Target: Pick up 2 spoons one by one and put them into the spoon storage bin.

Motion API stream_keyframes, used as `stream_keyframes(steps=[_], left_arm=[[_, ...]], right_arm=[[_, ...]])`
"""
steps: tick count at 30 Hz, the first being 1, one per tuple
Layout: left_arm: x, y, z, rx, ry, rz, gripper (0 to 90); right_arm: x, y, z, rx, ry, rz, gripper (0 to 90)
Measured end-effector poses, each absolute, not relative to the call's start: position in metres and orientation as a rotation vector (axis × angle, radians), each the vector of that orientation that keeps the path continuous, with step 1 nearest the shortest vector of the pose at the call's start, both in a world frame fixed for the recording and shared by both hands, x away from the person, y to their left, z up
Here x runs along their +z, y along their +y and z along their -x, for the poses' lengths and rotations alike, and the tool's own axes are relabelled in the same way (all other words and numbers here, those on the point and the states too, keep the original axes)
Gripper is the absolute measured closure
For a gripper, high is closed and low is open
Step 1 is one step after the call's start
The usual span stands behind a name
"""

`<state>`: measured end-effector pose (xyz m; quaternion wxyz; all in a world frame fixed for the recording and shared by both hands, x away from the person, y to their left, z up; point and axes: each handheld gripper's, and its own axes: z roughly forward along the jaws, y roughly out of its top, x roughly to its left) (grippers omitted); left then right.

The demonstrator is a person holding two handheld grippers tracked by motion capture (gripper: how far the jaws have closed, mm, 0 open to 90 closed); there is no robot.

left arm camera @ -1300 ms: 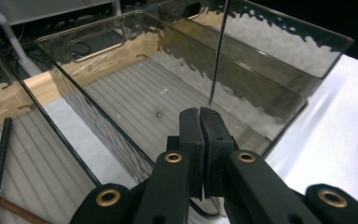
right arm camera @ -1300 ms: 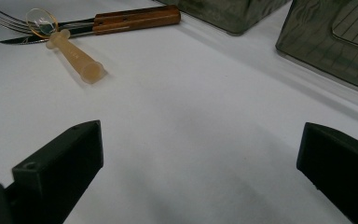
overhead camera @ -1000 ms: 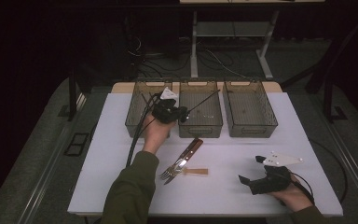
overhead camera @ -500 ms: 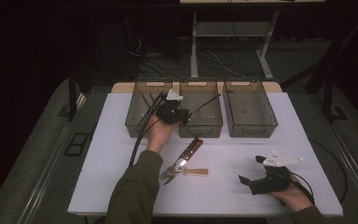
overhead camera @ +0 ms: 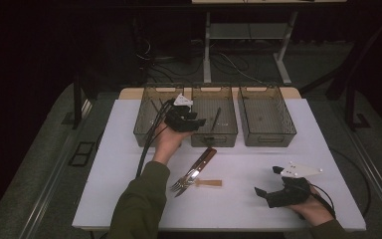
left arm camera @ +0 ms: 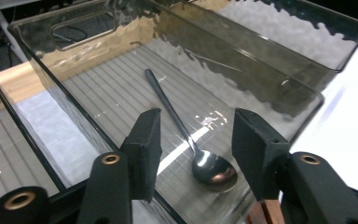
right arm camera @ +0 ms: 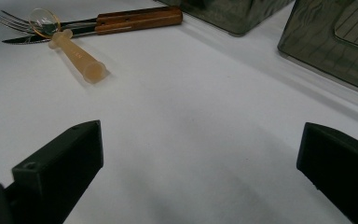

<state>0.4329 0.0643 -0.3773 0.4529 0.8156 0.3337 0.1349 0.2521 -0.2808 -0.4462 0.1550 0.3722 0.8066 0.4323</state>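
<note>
left gripper: the black two-jaw left gripper [overhead camera: 195, 121] hangs over the near end of the middle bin. a hand holds it, and a green sleeve [overhead camera: 139, 204] comes in from the bottom of the high view.
left jaws: they have just been opening. now they stand apart with nothing pinched between them. in the left gripper view the spoon shows through the gap, lower down in the bin.
spoon: the shiny metal spoon with a thin dark handle [left arm camera: 186, 135] lies flat on the ribbed floor of the middle bin. its round bowl is at the near end and its handle points to the far end.
middle bin: the smoky clear plastic bin in the middle [overhead camera: 214, 137] sits at the far side of the table, between two more bins like it.
side bins: the left smoky plastic bin [overhead camera: 146, 117] and the right smoky plastic bin [overhead camera: 267, 117] stand just beside the middle one.
right gripper: the black right gripper with a white plate on top [overhead camera: 267, 185] rests low at the near right of the table, well apart from the bins.
right jaws: wide open, nothing between them, bare table ahead.
table: the white table top [overhead camera: 258, 164] holds it all.
pile: a silver fork [overhead camera: 180, 183], a knife with a brown wooden handle [overhead camera: 205, 158] and a small spoon with a tan handle [right arm camera: 77, 55] lie together near the middle of the table.
</note>
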Motion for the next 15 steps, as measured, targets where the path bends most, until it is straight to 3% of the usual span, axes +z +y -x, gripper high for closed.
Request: stream_keyframes(steps=[15], left_arm=[[-0.378, 0.079, -0.395, 0.226, 0.72, -2.05, 35.4]], right_arm=[[-0.447, -0.28, -0.252, 1.23, 2.313, -1.073, 0.1]])
